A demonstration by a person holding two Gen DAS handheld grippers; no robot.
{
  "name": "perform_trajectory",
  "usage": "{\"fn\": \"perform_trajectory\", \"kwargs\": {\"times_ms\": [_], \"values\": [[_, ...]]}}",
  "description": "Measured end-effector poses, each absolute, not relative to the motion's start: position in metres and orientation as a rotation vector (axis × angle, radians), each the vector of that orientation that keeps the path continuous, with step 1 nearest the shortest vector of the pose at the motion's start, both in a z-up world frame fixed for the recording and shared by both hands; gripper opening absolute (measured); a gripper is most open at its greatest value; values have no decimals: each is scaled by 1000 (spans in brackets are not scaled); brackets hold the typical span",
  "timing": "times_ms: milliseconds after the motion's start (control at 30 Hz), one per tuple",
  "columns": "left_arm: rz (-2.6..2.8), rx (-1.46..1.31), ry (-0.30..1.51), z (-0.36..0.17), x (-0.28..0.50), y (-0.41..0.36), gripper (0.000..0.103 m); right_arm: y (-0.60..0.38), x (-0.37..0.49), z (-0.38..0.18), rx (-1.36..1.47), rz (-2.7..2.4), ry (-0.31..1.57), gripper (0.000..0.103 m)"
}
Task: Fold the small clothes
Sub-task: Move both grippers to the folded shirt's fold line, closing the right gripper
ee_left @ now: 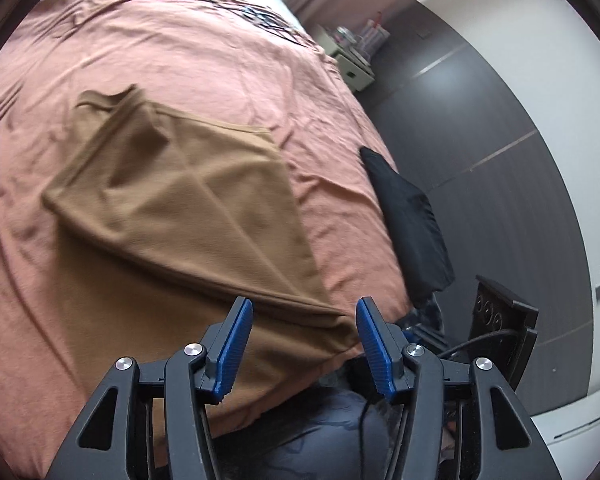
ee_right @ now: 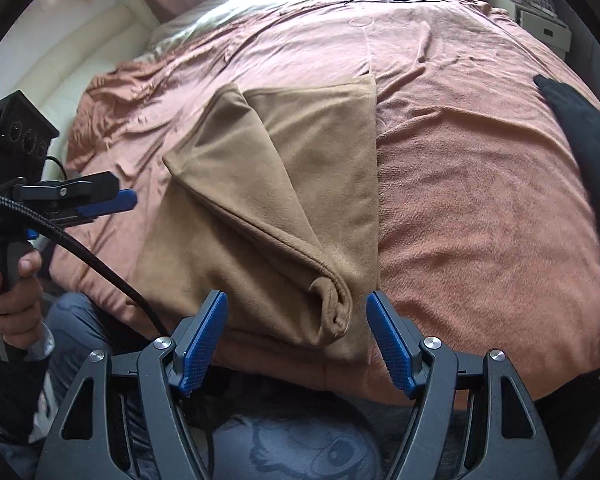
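Pink-sheeted bed [ee_right: 480, 200], dark floor [ee_left: 480, 120] beside; folded tan cloth [ee_right: 284, 200] on it; left gripper [ee_left: 304, 320] & right gripper [ee_right: 296, 312] both apart, empty.

Each hand-held gripper [ee_left: 304, 312] [ee_right: 296, 308] is black plastic, with two ribbed blue pads [ee_left: 234, 344] and silver screws [ee_left: 193, 349] at the pivots. A black braided cable [ee_right: 100, 264] runs toward 7 o'clock from the left one. The person wears grey printed trousers [ee_right: 300, 448].

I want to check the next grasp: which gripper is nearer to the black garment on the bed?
Right. The right gripper hovers open over the brown garment's near edge; the black garment lies to its right. The left gripper is beyond the brown garment's left side.
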State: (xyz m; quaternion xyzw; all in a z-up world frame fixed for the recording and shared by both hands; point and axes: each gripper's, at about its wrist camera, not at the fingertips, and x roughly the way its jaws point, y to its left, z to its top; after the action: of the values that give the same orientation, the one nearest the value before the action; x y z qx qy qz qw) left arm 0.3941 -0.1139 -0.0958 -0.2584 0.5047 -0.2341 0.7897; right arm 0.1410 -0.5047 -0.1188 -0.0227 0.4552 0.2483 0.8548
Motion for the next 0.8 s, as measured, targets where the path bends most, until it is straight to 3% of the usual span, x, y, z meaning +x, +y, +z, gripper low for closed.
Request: {"fn": "perform_trajectory", "kwargs": {"times_ms": [100, 167, 567, 700, 800], "values": [[-440, -573, 1107, -109, 389, -93, 56, -489, 153, -126, -122, 529, 999, 50], [-396, -579, 1122, -118, 385, -80, 56, -480, 161, -129, -162, 528, 1024, 46], [-214, -573, 1233, -176, 357, -40, 56, -415, 190, -145, -440, 499, 1057, 46], [-222, -592, 1261, -190, 350, -40, 56, -407, 202, -146, -434, 508, 1069, 20], [-237, -586, 1268, -196, 346, -47, 55, -416, 206, -143, -373, 525, 1067, 9]]}}
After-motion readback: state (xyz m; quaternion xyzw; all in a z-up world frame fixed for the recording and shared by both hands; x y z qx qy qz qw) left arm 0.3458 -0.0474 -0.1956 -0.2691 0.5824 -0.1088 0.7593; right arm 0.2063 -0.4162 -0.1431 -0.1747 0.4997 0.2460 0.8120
